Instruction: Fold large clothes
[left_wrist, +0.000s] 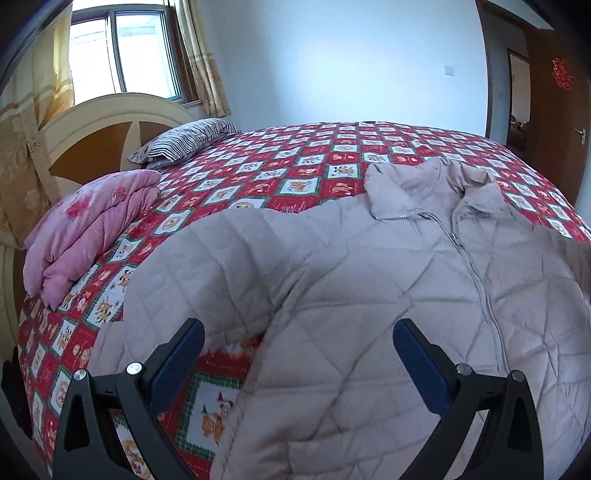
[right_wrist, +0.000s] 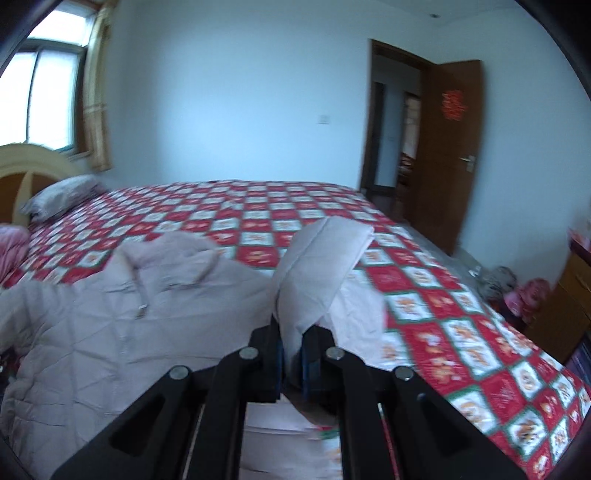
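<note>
One fold at most is under way, so most of the job is still waiting. The jacket (left_wrist: 369, 288) is lying front up on the bed (left_wrist: 295, 166), zipped, collar (left_wrist: 436, 192) pointing toward the far side, body spread wide and puffy. The right tongs (right_wrist: 293, 343) are pinching a sleeve (right_wrist: 321, 266) tight and holding it up off the bedspread beside the jacket's body; I judge it is being carried across the chest. The left tongs (left_wrist: 299, 354) are hanging wide open above the jacket's near edge, gripping nothing. The other sleeve (left_wrist: 192, 266) is still lying out to the side, unfolded, and the body is not yet being doubled over, so both remain to do.

The bedspread is showing red and white checks with small cartoon pictures, lying fairly flat. A pink quilt (left_wrist: 85, 229) is sitting folded near the headboard (left_wrist: 92, 125), with a striped pillow (left_wrist: 184, 142) beyond it. A curtained window (left_wrist: 125, 51) is letting in daylight, the walls are looking pale, and a brown door (right_wrist: 450, 147) is standing open past the bed's far corner.
</note>
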